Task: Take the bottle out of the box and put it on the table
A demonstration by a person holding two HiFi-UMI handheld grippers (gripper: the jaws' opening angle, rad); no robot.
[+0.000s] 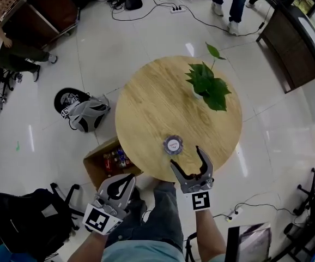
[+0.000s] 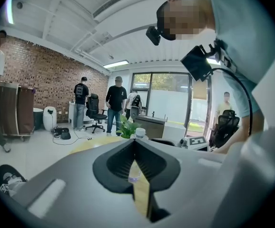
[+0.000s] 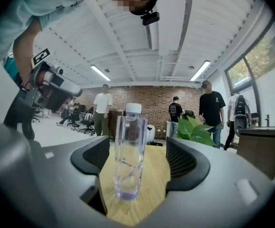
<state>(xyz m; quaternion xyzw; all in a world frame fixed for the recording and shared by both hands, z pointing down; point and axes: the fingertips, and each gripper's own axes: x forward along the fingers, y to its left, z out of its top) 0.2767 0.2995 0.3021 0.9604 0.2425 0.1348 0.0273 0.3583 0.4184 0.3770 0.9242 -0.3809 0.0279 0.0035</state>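
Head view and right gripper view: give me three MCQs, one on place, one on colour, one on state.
1. Where does the clear bottle stand?
A. in the cardboard box
B. on the round wooden table
C. on the floor

2. Its cap is:
A. white
B. red
C. green

3. The right gripper is:
A. shut on the bottle
B. open, jaws clear of the bottle
C. shut and empty

Key:
1 B: it stands upright near the table's edge.
2 A: the right gripper view shows a white cap.
3 B: gaps show between both pads and the bottle.
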